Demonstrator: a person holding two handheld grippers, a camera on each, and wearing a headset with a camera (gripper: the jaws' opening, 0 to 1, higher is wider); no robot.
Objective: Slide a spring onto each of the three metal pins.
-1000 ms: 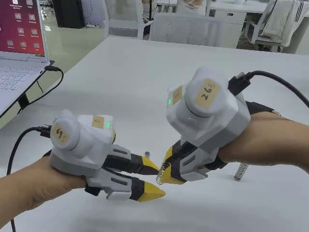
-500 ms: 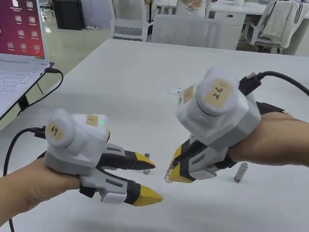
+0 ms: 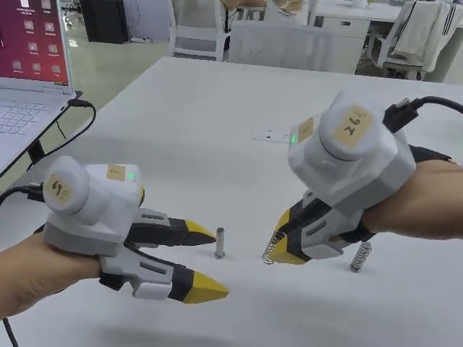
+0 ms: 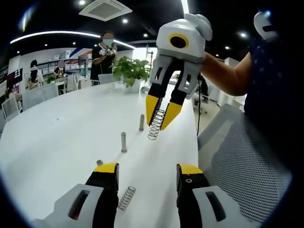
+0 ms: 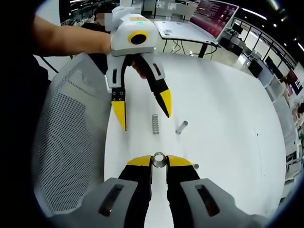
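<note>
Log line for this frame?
left claw: open, empty | right claw: shut on spring | pin: upright, bare

Gap between grippers: upright pin [image 3: 220,243] is standing mid-gap, bare table [image 3: 217,130] lying all around it.
Near left: left gripper [image 3: 218,263] is gaping wide; loose spring [image 4: 127,197] is lying between its jaws.
Near right: right gripper [image 3: 278,251] is pinching held spring [image 3: 271,248], closing off the pin's right side.
Right flank: upright spring [image 3: 359,256] is standing just beside the right gripper's body.
Left edge: laptop [image 3: 29,79] and cable [image 3: 87,107] are crowding it.
Far side: table is lying open toward the chairs [image 3: 278,43].
</note>
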